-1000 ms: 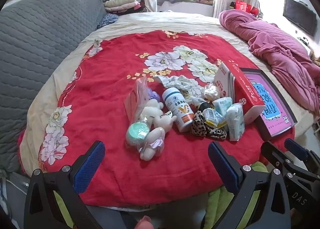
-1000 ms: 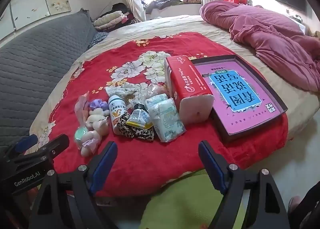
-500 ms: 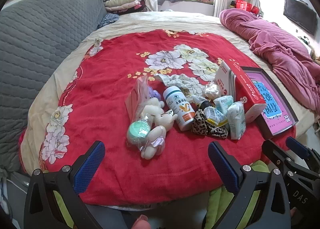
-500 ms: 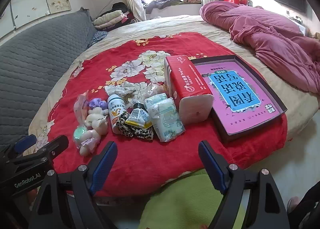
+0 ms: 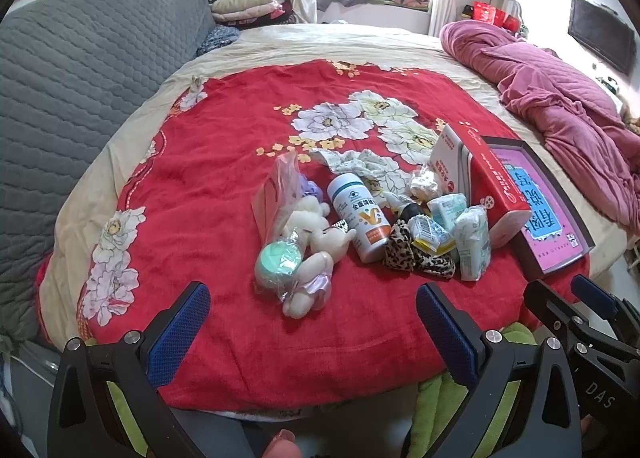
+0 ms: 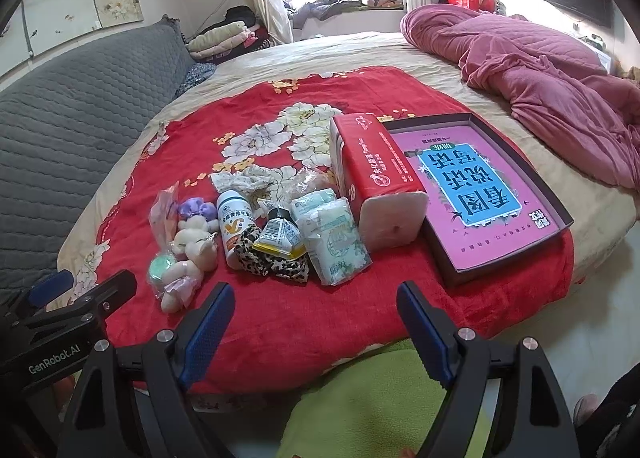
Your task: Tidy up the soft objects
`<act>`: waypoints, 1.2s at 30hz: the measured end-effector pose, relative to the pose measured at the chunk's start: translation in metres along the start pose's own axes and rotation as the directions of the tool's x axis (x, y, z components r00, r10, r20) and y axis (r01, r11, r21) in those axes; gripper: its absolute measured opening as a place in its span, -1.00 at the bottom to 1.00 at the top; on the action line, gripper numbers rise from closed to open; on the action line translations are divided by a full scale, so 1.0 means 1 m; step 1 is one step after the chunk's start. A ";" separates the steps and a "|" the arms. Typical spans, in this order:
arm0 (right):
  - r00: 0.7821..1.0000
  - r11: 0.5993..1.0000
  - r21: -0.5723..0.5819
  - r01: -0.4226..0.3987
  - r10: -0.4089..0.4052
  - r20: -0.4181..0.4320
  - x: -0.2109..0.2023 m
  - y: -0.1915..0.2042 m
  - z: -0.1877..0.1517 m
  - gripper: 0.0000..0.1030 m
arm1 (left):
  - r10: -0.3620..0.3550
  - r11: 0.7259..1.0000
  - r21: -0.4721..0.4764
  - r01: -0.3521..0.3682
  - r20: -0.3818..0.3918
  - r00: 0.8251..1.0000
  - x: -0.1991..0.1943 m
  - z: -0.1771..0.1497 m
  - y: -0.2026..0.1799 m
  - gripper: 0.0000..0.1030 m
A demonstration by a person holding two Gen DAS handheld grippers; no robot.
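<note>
While both grippers hang back over the near edge of the bed, nothing has been picked up. The left gripper has its jaws spread wide and empty; the right gripper is likewise wide apart and holds nothing.

The soft things lie in a loose cluster on the red blanket, ahead of both sets of jaws and clear of them. Nearest the left gripper is the bag of plush toys, almost straight ahead between its fingers, its long axis running away from the jaws and leaning slightly left. A white bottle lies just beside it to the right, then a leopard-print cloth and a tissue pack.

From the right wrist view the tissue pack and leopard-print cloth sit ahead, slightly left, with the open box to the right, a likely destination. The left hand seems better placed for the plush bag, the right for the tissue pack.
</note>
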State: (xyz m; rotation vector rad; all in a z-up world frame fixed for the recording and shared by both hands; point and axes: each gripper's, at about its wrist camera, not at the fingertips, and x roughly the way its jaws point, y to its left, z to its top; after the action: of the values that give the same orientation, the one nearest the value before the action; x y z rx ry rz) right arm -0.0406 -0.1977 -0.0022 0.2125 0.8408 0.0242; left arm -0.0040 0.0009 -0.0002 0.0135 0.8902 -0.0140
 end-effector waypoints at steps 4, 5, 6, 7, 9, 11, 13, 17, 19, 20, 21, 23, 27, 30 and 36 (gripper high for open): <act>1.000 1.000 0.000 0.004 -0.004 0.004 -0.002 0.001 0.000 0.60 | -0.002 1.000 0.001 0.002 0.003 1.000 -0.001 0.000 0.000 0.99; 1.000 1.000 0.001 0.001 -0.001 0.004 -0.002 0.001 0.000 0.60 | -0.004 1.000 0.004 0.004 0.006 1.000 -0.001 0.000 0.000 0.99; 1.000 1.000 0.001 0.001 -0.001 0.004 -0.002 0.001 0.000 0.60 | -0.002 1.000 0.005 0.002 0.004 1.000 -0.001 0.000 0.000 0.99; 1.000 1.000 0.000 0.005 -0.005 0.004 -0.002 0.001 0.000 0.60 | -0.003 1.000 0.003 0.003 0.005 1.000 -0.002 0.000 0.000 0.99; 1.000 1.000 0.000 0.003 -0.003 0.004 -0.003 0.001 0.001 0.60 | -0.003 1.000 0.002 0.003 0.008 1.000 -0.002 0.000 0.000 0.99; 1.000 1.000 -0.002 0.008 -0.008 0.005 -0.003 0.002 0.001 0.60 | -0.004 1.000 0.002 0.004 0.007 1.000 -0.002 0.000 0.000 0.99; 1.000 1.000 -0.003 0.007 -0.007 0.008 -0.004 0.002 0.001 0.60 | -0.006 1.000 0.004 0.006 0.010 1.000 -0.003 0.000 0.000 0.99; 1.000 1.000 -0.001 0.012 -0.011 0.007 -0.005 0.002 0.002 0.60 | -0.002 1.000 0.006 0.002 0.009 1.000 -0.002 0.000 -0.001 0.99; 1.000 1.000 -0.001 0.012 -0.012 0.007 -0.005 0.002 0.002 0.60 | -0.003 1.000 0.006 0.003 0.012 1.000 -0.003 0.000 -0.002 0.99; 1.000 1.000 0.000 0.013 -0.013 0.009 -0.005 0.002 0.002 0.60 | -0.004 1.000 0.007 0.004 0.012 1.000 -0.002 0.000 -0.002 0.99; 1.000 1.000 0.001 0.011 -0.011 0.011 -0.006 0.002 0.002 0.60 | -0.005 1.000 0.008 0.005 0.012 1.000 -0.003 0.000 -0.002 0.99; 1.000 1.000 0.001 0.014 -0.014 0.010 -0.006 0.001 0.002 0.60 | -0.007 1.000 0.007 0.007 0.014 1.000 -0.003 0.000 -0.002 0.99; 1.000 1.000 0.001 0.017 -0.017 0.012 -0.007 0.000 0.002 0.60 | -0.011 1.000 0.008 0.011 0.013 1.000 -0.004 -0.001 -0.002 0.99; 1.000 1.000 -0.001 0.017 -0.017 0.015 -0.006 0.000 0.002 0.60 | -0.011 1.000 0.009 0.010 0.018 1.000 -0.005 -0.001 -0.001 0.99; 1.000 1.000 0.001 0.011 -0.011 0.016 -0.006 -0.001 0.002 0.60 | -0.023 1.000 -0.005 0.023 0.010 1.000 0.000 -0.001 0.008 0.99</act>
State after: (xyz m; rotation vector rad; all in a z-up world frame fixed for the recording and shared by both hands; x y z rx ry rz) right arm -0.0429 -0.1991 0.0030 0.2084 0.8265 0.0118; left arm -0.0049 0.0087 -0.0013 -0.0018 0.8807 -0.0337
